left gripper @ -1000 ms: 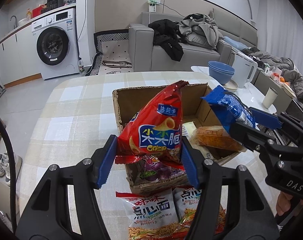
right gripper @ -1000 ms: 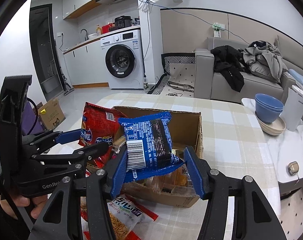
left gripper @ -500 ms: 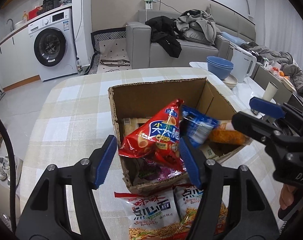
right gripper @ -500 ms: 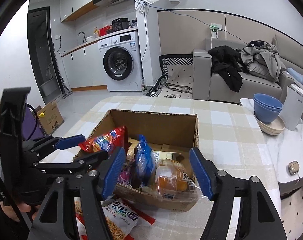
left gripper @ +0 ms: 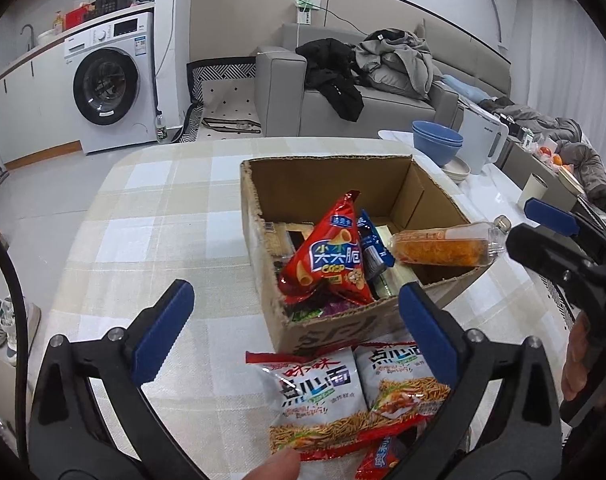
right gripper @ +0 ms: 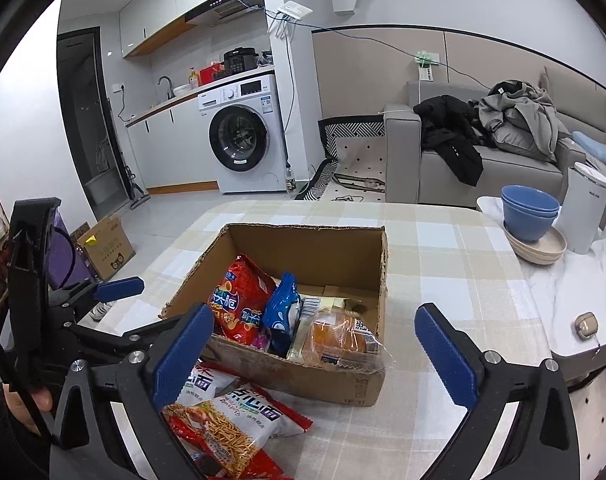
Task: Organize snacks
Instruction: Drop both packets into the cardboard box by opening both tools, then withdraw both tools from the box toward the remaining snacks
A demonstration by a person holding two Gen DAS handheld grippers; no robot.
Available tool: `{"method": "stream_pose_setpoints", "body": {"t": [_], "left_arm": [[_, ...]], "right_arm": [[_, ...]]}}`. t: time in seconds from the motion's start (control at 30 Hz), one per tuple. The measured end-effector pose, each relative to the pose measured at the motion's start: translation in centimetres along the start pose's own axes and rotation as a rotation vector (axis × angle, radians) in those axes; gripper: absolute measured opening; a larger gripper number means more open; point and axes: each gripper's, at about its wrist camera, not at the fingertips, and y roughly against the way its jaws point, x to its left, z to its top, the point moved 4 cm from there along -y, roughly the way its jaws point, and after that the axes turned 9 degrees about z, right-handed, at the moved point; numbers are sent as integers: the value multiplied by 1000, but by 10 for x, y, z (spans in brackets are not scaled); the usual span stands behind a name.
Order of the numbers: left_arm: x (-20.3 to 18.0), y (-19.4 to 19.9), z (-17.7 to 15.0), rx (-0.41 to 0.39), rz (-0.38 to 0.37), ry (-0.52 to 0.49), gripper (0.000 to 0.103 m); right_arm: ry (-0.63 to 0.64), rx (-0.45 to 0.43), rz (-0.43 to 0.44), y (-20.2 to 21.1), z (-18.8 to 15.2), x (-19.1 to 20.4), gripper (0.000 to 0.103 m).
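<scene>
An open cardboard box [left gripper: 335, 172] [right gripper: 331, 240] stands on the checked tablecloth. Inside lie a red chip bag [left gripper: 331, 256] [right gripper: 239, 300], a blue snack bag [left gripper: 373, 246] [right gripper: 281, 310] and an orange clear-wrapped pack [left gripper: 443, 246] [right gripper: 339, 340] resting on the box's right rim. Two noodle snack bags [left gripper: 323, 392] [right gripper: 223, 412] lie on the cloth in front of the box. My left gripper [left gripper: 295, 332] is open and empty, above the noodle bags. My right gripper [right gripper: 315, 356] is open and empty, in front of the box.
Stacked blue bowls [right gripper: 529, 212] on a plate and a white kettle [right gripper: 591, 208] stand on a white side table at the right. A small beige case [right gripper: 585, 324] and a cup [left gripper: 537, 192] also sit there. A sofa and washing machine lie beyond the table.
Both grippers let go of their bags: the red bag and the blue bag now lie in the box. Both grippers opened wide and pulled back toward the near edge.
</scene>
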Motion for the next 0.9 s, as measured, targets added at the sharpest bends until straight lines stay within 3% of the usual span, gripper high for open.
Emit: {"method": "stream_pose_setpoints", "body": {"t": [0.4,0.9], "left_arm": [[25,25,-31,-20,25,48,102],[26,51,-65,-11,58,28,102]], "right_arm": [[2,-12,10,18,-13,9,103],[-33,53,25,30,-61,16,103]]}}
